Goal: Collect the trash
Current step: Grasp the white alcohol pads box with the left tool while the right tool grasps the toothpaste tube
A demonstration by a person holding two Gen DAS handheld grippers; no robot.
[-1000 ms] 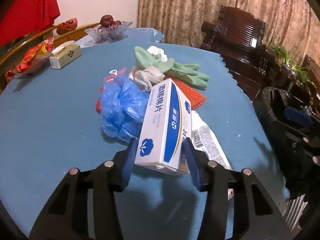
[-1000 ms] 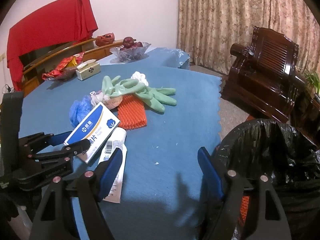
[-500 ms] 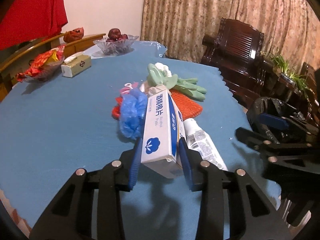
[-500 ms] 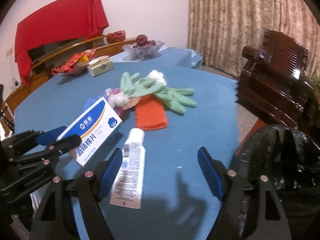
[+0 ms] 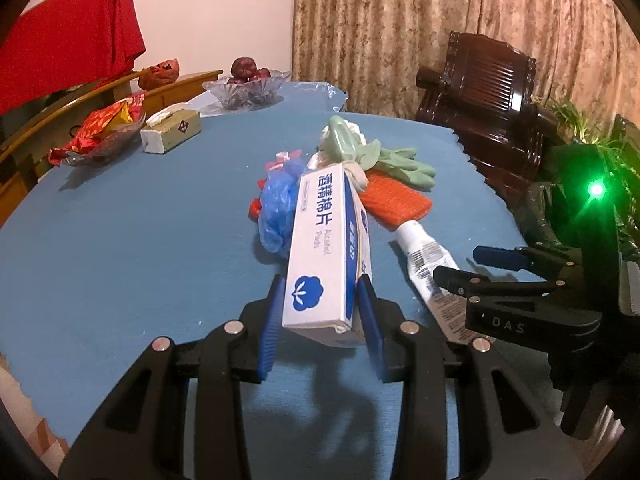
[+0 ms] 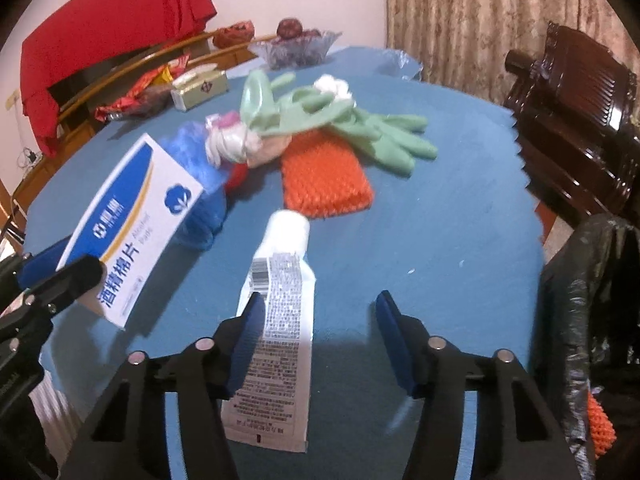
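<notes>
while the left gripper [image 5: 322,312] clamps the box [image 5: 326,248], the right gripper [image 6: 320,340] seemingly gapes wide.

- Warm, dim indoor light, both views.
- Strong fisheye: black vignette corners, edges bowed.
- Green LED flare [image 5: 596,189] at right of left wrist view, blooming.
- Soft shadows on blue tablecloth [image 5: 120,240] under the gripper frames.
- Right wrist view slightly blurred, noisy; trash bag [image 6: 592,300] nearly crushed to black.
</notes>
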